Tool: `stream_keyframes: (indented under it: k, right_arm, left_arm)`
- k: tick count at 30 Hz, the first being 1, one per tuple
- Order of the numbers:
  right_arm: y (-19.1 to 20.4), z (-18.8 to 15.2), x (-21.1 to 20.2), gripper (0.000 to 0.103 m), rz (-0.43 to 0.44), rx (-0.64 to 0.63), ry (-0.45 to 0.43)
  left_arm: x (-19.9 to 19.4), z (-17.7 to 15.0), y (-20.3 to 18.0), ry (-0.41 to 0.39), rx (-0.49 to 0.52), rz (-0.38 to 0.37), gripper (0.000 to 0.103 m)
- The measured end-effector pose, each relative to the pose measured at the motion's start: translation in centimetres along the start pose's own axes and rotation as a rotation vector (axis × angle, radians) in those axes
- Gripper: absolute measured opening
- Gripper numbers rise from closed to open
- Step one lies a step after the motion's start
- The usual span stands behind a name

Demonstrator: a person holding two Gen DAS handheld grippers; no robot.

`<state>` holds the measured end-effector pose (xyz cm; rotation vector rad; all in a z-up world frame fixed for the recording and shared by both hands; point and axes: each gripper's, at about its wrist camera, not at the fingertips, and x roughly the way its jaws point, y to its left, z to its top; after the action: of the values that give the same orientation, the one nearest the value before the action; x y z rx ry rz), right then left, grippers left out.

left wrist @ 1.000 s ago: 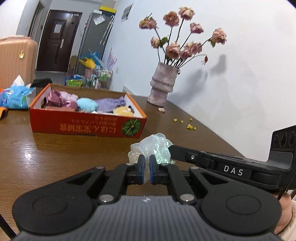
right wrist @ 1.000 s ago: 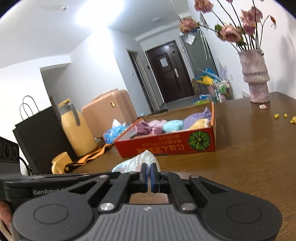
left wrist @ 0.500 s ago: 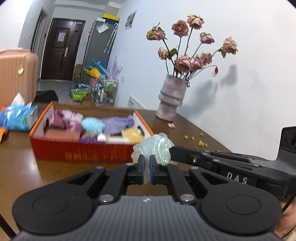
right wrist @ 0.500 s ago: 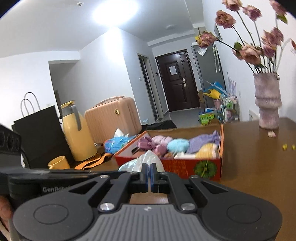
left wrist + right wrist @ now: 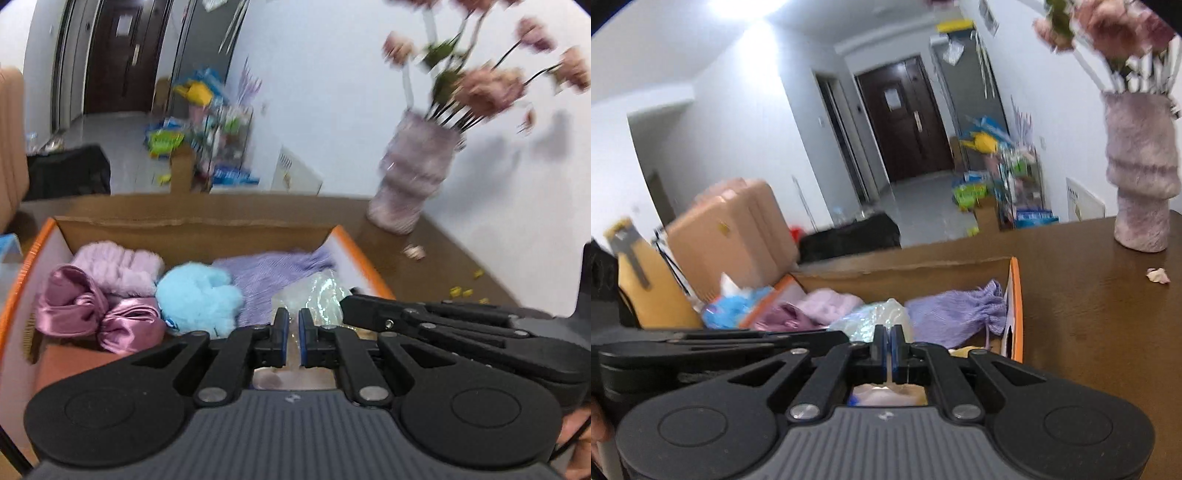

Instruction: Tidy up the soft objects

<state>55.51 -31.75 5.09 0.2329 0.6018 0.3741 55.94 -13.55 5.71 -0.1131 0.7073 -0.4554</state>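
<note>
Both grippers hold one crumpled clear plastic bag (image 5: 314, 291) above the open orange cardboard box (image 5: 192, 223). My left gripper (image 5: 293, 332) is shut on the bag's near edge. My right gripper (image 5: 888, 349) is shut on the same bag (image 5: 875, 319) from the right side. Inside the box lie a blue plush toy (image 5: 195, 295), a lilac knit cloth (image 5: 273, 269), a pink satin bow (image 5: 92, 310) and a pale purple fluffy piece (image 5: 118, 264). The lilac cloth (image 5: 955, 314) also shows in the right wrist view.
A fuzzy pink vase (image 5: 413, 177) with dried roses stands on the brown table (image 5: 1089, 295) right of the box. Small yellow crumbs (image 5: 461, 291) lie near it. A yellow thermos (image 5: 646, 288), a blue packet (image 5: 735, 310) and a pink suitcase (image 5: 735, 221) are at the left.
Both grippers have carried the plastic bag up from the table and forward over the box. The box contents now lie directly below and ahead.
</note>
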Motion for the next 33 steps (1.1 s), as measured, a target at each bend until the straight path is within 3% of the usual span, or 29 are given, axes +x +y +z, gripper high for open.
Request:
stream_keyframes:
  k: [6, 9, 14, 16, 18, 21, 26, 29, 32, 33]
  right_arm:
    - [-1.0, -0.3, 5.3, 0.002, -0.020, -0.013, 0.145]
    - [-0.7, -0.2, 6.3, 0.006, -0.014, -0.019, 0.180]
    - [-1.0, 0.0, 7.2, 0.006, -0.038, 0.003, 0.209]
    - [-0.9, 0.2, 7.1, 0.007, -0.061, -0.008, 0.221]
    - [-0.9, 0.6, 5.9, 0.010, -0.063, 0.005, 0.201]
    - [-0.3, 1.4, 2.9, 0.031, -0.083, -0.005, 0.149]
    - [1.6, 3.1, -3.5, 0.034, -0.119, -0.048, 0.052]
    - [3.1, 3.6, -7.5, 0.046, -0.147, -0.084, -0.017]
    - [4.8, 3.0, -11.5, 0.059, -0.169, -0.125, -0.111]
    - [5.4, 2.5, -12.7, 0.070, -0.173, -0.143, -0.156]
  left_arm:
    - [4.5, -0.9, 1.9, 0.111, -0.042, 0.055, 0.007]
    - [4.6, -0.9, 2.8, 0.121, -0.077, 0.064, 0.010]
    - [4.3, -0.8, 2.2, 0.106, -0.046, 0.108, 0.017]
    - [4.4, -0.5, 1.9, 0.105, -0.022, 0.131, 0.026]
    - [3.5, -0.2, 1.9, 0.099, -0.029, 0.150, 0.039]
    - [0.5, 0.4, 1.6, 0.051, -0.011, 0.143, 0.043]
    - [-6.5, 1.5, 0.2, -0.073, 0.052, 0.178, 0.058]
    - [-10.8, 1.1, -0.4, -0.147, 0.070, 0.205, 0.062]
    - [-14.6, -0.3, -0.6, -0.223, 0.094, 0.248, 0.072]
    - [-15.6, -1.0, -0.7, -0.254, 0.108, 0.265, 0.080]
